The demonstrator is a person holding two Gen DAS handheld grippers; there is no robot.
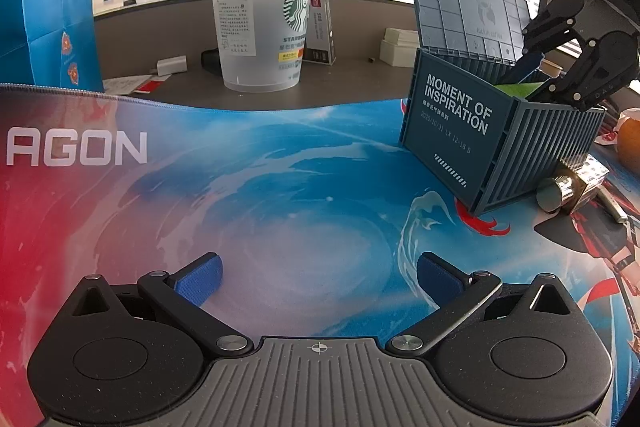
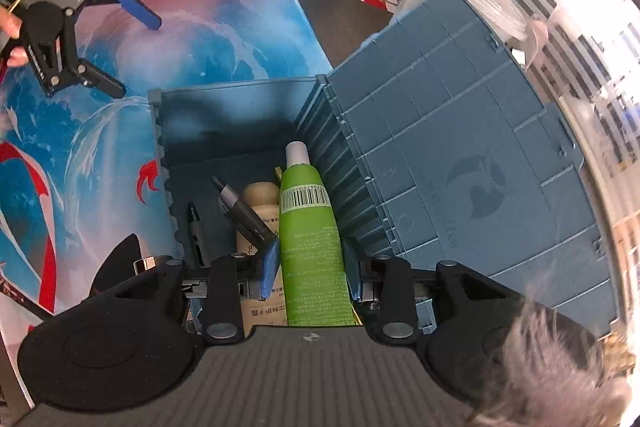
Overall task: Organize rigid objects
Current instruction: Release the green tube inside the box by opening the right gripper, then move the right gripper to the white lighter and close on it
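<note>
A dark blue container-style box [image 1: 460, 131] with its lid up stands on the printed mat. My right gripper [image 2: 310, 269] is over the box opening and is shut on a green tube [image 2: 310, 227], which points down into the box. Inside lie a beige bottle [image 2: 260, 199] and two dark pens [image 2: 240, 211]. In the left wrist view my right gripper [image 1: 536, 75] reaches into the box from the right. My left gripper [image 1: 318, 275] is open and empty, low over the mat; it also shows in the right wrist view [image 2: 132, 39].
A Starbucks cup [image 1: 262, 27] and a blue paper bag [image 1: 44, 31] stand behind the mat. A metal cylinder object [image 1: 568, 187] lies right of the box, with an orange [image 1: 628, 143] beyond it. White boxes [image 1: 400, 47] sit at the back.
</note>
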